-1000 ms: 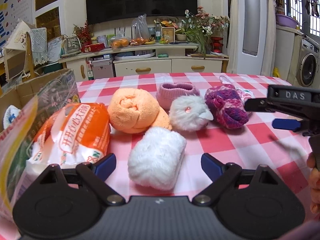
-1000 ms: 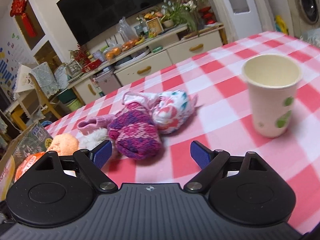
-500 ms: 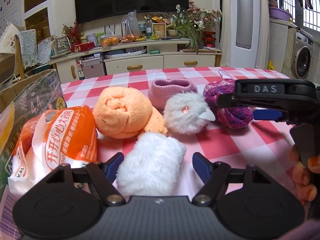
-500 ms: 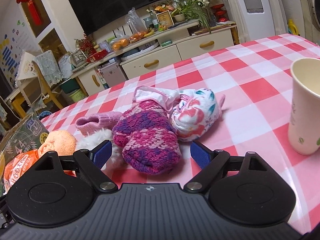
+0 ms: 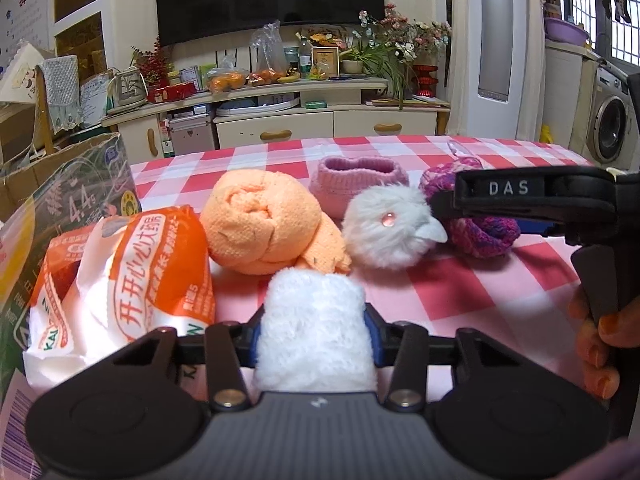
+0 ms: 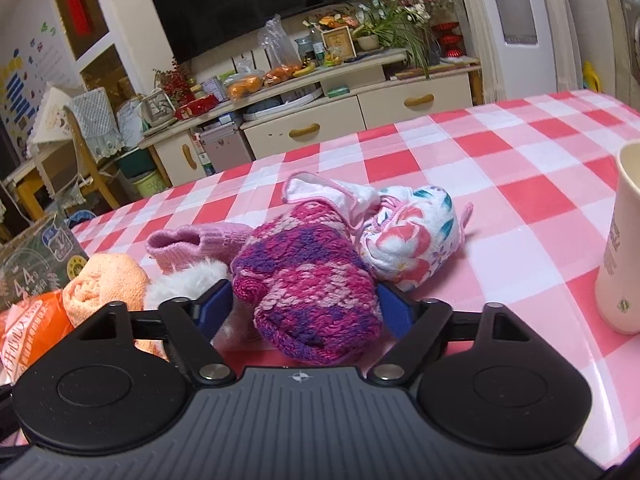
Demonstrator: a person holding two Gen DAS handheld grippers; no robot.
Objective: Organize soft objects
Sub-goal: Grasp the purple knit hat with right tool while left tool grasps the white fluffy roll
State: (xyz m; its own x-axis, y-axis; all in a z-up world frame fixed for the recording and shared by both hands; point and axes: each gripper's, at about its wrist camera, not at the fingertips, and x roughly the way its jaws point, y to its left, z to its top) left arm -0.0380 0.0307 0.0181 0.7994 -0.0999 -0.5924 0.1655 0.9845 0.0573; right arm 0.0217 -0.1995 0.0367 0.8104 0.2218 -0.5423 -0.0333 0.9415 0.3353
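Observation:
A white fluffy roll lies on the checked tablecloth. It sits between the blue pads of my left gripper, whose closing jaws press its sides. A purple and pink knitted mitten lies between the pads of my right gripper. Those jaws are closing, with the pads just off the mitten's sides. One right finger marked DAS crosses the left wrist view in front of the mitten. An orange towel roll, a pink knitted cuff and a white furry ball lie behind.
A floral fabric bundle rests against the mitten's far side. A paper cup stands at the right. An orange and white snack bag and a cardboard box sit at the left. A person's hand holds the right gripper.
The left jaws have narrowed from wide open onto the white fluffy roll. The right gripper has moved in over the knitted mitten, and its pads have come slightly closer together.

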